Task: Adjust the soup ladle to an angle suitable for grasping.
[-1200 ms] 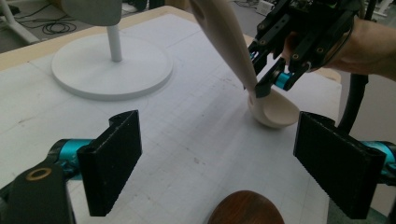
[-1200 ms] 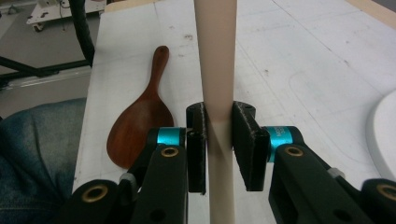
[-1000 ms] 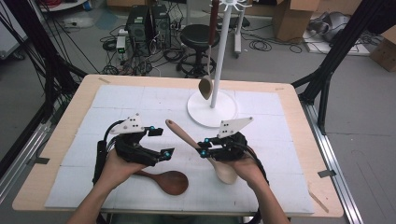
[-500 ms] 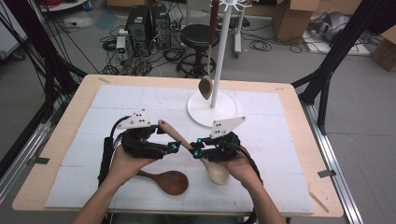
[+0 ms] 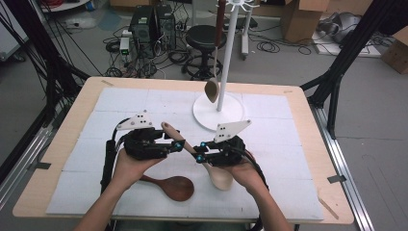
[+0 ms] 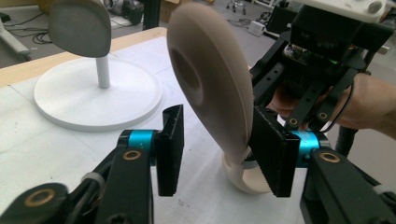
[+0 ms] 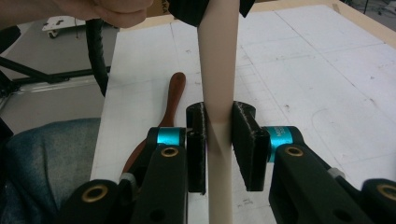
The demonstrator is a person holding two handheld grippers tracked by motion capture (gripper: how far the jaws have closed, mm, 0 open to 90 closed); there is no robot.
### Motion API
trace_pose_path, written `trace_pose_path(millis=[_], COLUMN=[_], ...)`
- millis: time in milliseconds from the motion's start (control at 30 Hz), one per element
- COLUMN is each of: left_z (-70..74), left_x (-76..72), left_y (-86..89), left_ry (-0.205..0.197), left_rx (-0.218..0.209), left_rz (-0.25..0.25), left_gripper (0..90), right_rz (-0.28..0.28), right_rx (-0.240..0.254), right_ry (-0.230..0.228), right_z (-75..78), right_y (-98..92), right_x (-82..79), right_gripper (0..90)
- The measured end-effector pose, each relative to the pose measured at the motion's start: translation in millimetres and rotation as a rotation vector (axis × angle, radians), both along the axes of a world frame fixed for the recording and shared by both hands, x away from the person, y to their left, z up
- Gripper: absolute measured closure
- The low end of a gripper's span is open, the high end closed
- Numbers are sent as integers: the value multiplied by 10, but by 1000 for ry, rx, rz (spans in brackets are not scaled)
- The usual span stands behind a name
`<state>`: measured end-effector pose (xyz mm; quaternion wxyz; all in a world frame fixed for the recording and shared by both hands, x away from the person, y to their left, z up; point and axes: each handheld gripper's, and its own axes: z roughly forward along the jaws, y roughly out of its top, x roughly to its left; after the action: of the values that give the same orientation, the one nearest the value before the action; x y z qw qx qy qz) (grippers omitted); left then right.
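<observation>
A pale wooden spoon (image 5: 219, 175) is held level over the white mat, bowl towards the person. My right gripper (image 7: 219, 140) is shut on its handle (image 7: 217, 70); in the high view this gripper (image 5: 199, 151) sits at the middle of the spoon. My left gripper (image 6: 217, 140) has its jaws around the rounded handle end (image 6: 205, 74). They have just been closing. The right pad (image 6: 271, 156) touches the wood, while the left pad (image 6: 170, 144) stands off it with a gap. From above, the left gripper (image 5: 175, 139) meets the handle tip (image 5: 167, 127).
A dark wooden spoon (image 5: 174, 186) lies on the mat below the left hand, also in the right gripper view (image 7: 173, 93). A white stand (image 5: 219, 113) with a pole is at the back centre; another dark spoon (image 5: 211, 90) hangs from it.
The left gripper's jaws have narrowed around the pale spoon's handle end. The handle tip has swung slightly left. Both hands have stayed nearly in place.
</observation>
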<state>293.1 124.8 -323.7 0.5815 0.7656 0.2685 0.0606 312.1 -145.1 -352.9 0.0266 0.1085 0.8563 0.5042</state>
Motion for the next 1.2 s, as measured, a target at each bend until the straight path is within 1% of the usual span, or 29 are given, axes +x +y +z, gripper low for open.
trace_pose_path(millis=[100,233,400,500,567,600,633,767,833,867,933,967,1000,1033,1067,1133,1200], left_z=[-2,5,14,17,18,17,17,16,17,17,20,23,28,35,41,55,77], left_x=[3,4,3,2,6,10,14,27,26,26,19,13,5,6,13,8,4], left_y=[-1,5,0,-2,4,11,17,40,42,42,35,33,31,34,42,41,40], left_ry=[2,3,3,13,14,16,22,27,25,22,19,10,-3,-11,-6,-13,-21], left_rx=[0,7,0,-16,-21,-26,-27,-28,-29,-29,-35,-35,-33,-34,-40,-50,-51], left_rz=[-21,-31,-50,-72,-94,-108,-114,-148,-153,-154,-137,-120,-91,-66,-62,-46,-38], left_gripper=[643,649,660,678,687,691,696,708,711,711,706,699,684,625,589,587,587], right_rz=[-2,4,20,45,62,66,82,105,111,115,105,95,91,80,73,56,38], right_rx=[2,1,18,40,57,58,66,67,68,64,58,53,47,41,38,25,19], right_ry=[8,9,35,73,89,96,109,122,117,111,92,82,67,55,50,29,22], right_z=[-1,-6,-15,-29,-45,-49,-59,-69,-67,-61,-48,-39,-29,-17,-5,24,54], right_y=[6,13,-7,-21,-18,-19,-16,3,5,2,6,9,17,25,34,46,61], right_x=[0,-4,20,52,79,85,102,105,102,98,81,67,56,46,36,22,10], right_gripper=[762,761,748,733,714,710,710,738,745,750,757,762,767,768,769,769,770])
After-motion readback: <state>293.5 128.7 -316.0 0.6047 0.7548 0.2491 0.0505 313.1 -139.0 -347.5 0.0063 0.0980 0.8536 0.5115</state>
